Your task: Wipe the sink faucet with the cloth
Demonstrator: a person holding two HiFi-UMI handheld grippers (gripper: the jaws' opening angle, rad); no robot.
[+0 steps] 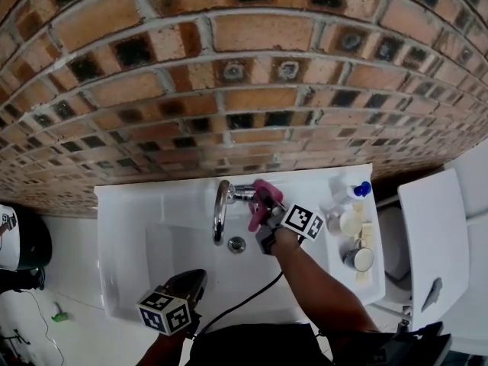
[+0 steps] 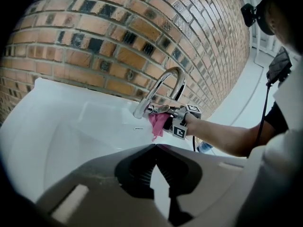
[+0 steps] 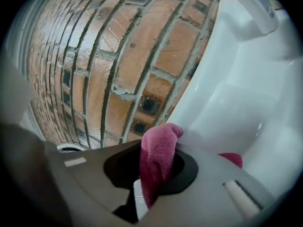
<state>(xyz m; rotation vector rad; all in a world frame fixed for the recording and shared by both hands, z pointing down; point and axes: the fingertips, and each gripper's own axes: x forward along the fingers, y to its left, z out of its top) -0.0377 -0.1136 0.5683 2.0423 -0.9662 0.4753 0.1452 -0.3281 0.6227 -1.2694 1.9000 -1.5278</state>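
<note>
Pinches pink cloth (image 1: 256, 218) in R hand-held gripper (image 1: 264, 208), up against faucet (image 1: 220, 213) at its 3 o'clock side, 12 o'clock of sink (image 1: 122, 235). Holds L hand-held gripper (image 2: 155, 148) at sink's 7 o'clock, jaws pressed together, nothing btwn.

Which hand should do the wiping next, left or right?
Right. The right tongs already grip the pink cloth close by the faucet. The left tongs are shut on nothing, back near the front of the sink.
</note>
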